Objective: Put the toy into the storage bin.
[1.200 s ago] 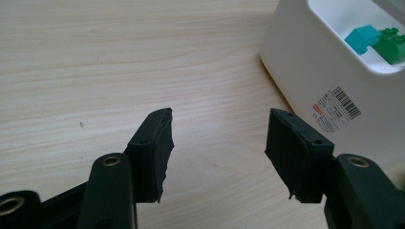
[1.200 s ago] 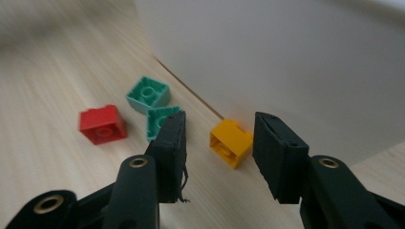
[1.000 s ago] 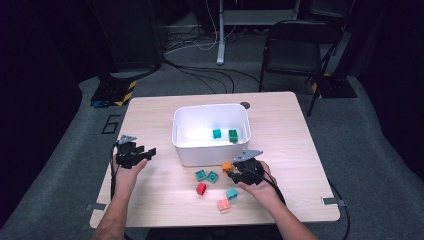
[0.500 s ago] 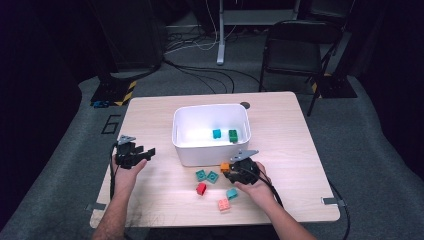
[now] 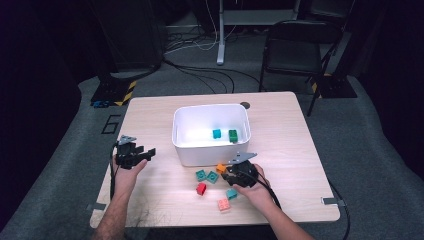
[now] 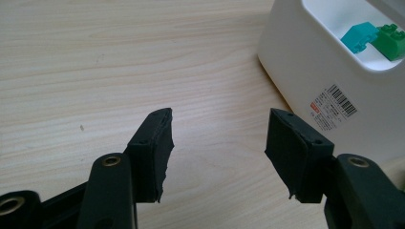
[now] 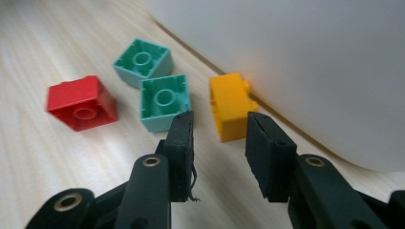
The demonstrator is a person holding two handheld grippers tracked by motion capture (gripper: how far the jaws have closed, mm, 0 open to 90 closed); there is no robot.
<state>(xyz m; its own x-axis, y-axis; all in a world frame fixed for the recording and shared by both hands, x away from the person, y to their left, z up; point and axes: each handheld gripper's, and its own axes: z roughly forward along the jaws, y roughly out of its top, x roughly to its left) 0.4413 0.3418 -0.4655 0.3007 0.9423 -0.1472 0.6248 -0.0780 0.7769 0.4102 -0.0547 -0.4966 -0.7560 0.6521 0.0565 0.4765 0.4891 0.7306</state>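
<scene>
High view: the white bin (image 5: 211, 134) holds a teal block (image 5: 216, 133) and a green block (image 5: 233, 135); the orange block (image 5: 220, 168) lies just in front of the bin.

Left gripper view: the left gripper (image 6: 217, 138) stands wide, empty — the bin is cut off at the frame edge.

Right gripper view: the right gripper (image 7: 218, 140) has just been closing, jaws narrow, the orange block just beyond their tips, ungripped — two mint blocks (image 7: 165, 101) and a red block (image 7: 81, 102) lie farther from the bin.

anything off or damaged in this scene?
Mostly tidy. Two teal bricks lie hollow side up and the orange brick lies on its side against the white bin. The right gripper pad rubber looks frayed, a strand hanging from its edge.
</scene>
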